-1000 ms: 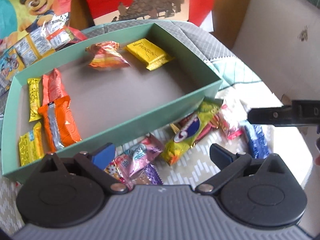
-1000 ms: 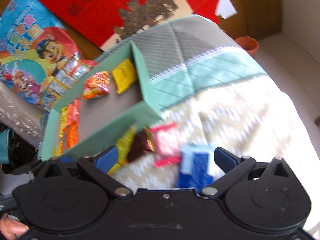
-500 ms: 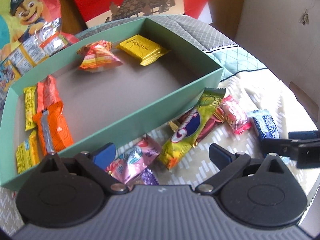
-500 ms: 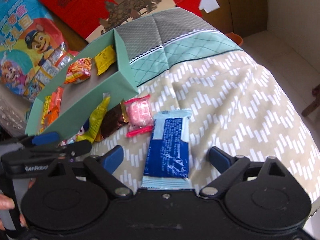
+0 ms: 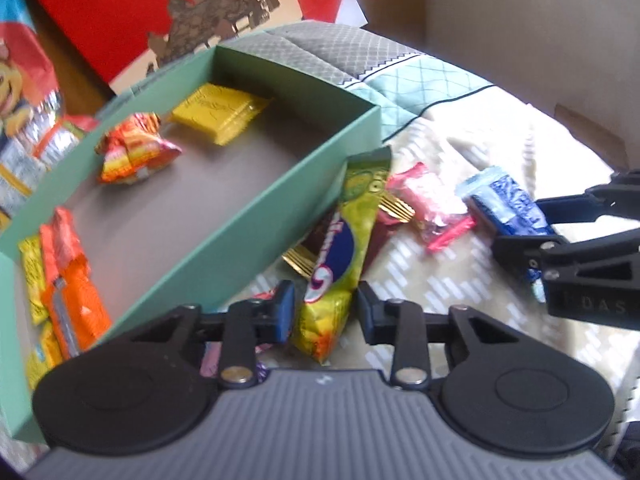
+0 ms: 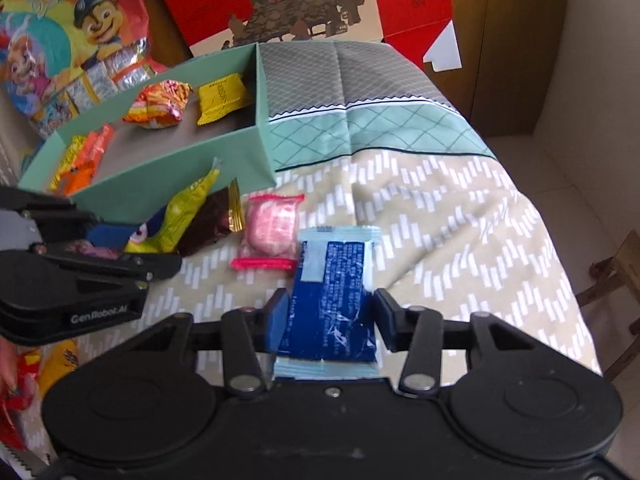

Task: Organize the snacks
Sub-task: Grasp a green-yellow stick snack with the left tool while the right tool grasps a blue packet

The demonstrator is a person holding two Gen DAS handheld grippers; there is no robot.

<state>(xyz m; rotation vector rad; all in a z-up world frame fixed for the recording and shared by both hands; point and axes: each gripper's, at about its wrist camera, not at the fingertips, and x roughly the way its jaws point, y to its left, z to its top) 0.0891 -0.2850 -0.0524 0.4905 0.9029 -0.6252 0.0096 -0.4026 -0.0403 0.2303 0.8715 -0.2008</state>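
Closing left gripper [image 5: 325, 312] around yellow-green snack bar [image 5: 340, 264], lying at box's [image 5: 256, 216] five o'clock. Closing right gripper [image 6: 331, 322] around blue wafer packet [image 6: 334, 296], at pink candy's [image 6: 270, 232] four o'clock.

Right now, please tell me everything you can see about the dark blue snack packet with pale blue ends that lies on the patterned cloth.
The dark blue snack packet is a flat, glossy foil wrapper with small white print and crimped pale blue ends. It lies lengthwise on the beige patterned cloth, outside the green box, beside a pink wrapped sweet. The right gripper is closing around its near end; the left pad looks to touch it.
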